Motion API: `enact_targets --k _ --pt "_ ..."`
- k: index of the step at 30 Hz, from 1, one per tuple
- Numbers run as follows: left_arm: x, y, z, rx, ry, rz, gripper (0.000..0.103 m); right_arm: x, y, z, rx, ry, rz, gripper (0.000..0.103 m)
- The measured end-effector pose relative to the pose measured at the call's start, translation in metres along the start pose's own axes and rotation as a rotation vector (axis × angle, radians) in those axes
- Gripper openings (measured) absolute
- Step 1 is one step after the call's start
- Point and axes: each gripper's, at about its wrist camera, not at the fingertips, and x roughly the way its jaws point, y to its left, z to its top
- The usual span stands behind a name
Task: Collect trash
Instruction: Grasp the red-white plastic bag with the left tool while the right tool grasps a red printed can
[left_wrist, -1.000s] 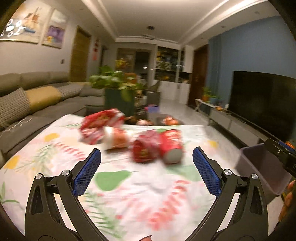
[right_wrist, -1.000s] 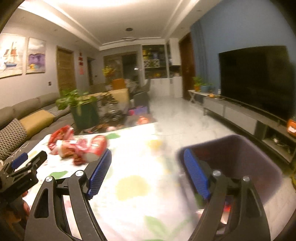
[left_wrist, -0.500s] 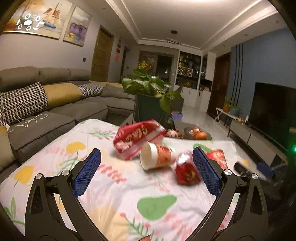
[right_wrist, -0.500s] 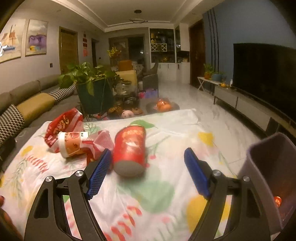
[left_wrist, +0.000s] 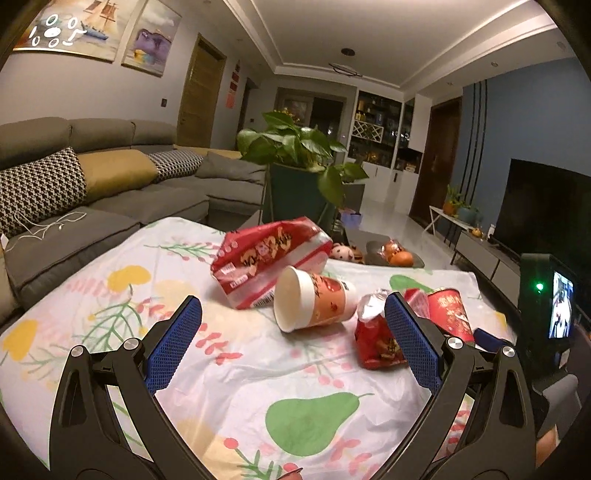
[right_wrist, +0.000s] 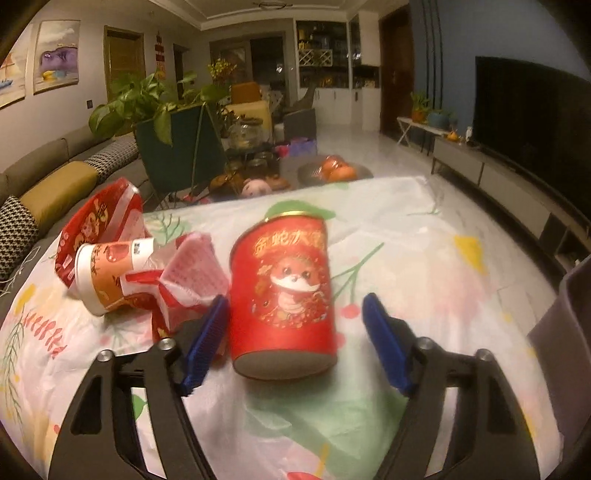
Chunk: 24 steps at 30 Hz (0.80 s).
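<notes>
Right gripper (right_wrist: 293, 338) came in on the red can (right_wrist: 284, 291); jaws started closing, no grip yet.

Versus a second ago, the right wrist view swung off the grey bin (right_wrist: 561, 332) at the table's right edge and dropped onto the can, which lay on its side mid-table on the floral cloth (right_wrist: 424, 258), base toward the camera. The jaws had just been closing around it: left pad about touching the can wall, right pad clear with a visible gap, so not clamped. Left gripper (left_wrist: 293, 343) slid in toward the pile, jaws wide and empty, paper cup (left_wrist: 314, 302) and small red wrapper (left_wrist: 376, 339) ahead of it, large red bag (left_wrist: 266, 254) behind toward the far edge. My read: can goes first, then bin; rest of the trash untouched.
</notes>
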Motion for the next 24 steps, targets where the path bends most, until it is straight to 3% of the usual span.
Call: enact_targets --k 1,6,14,20,24 --pt "0.000 -0.002 -0.001 0.007 0.002 -0.004 0.098 0.001 -0.001 -0.001 0.004 0.014 0.007 0.057" --pt "0.002 -0.009 -0.004 0.019 0.015 -0.030 0.098 -0.003 -0.007 -0.003 0.032 0.015 0.037 0.055" --pt "0.015 -0.040 -0.002 0.059 0.025 -0.103 0.097 -0.060 -0.039 -0.004 0.069 -0.136 -0.016 0.055" --pt "0.047 -0.075 0.000 0.130 0.037 -0.131 0.090 -0.094 -0.066 -0.006 0.112 -0.195 0.008 0.055" --pt "0.073 -0.092 -0.008 0.188 0.100 -0.145 0.073 -0.103 -0.073 -0.009 0.114 -0.199 0.031 0.055"
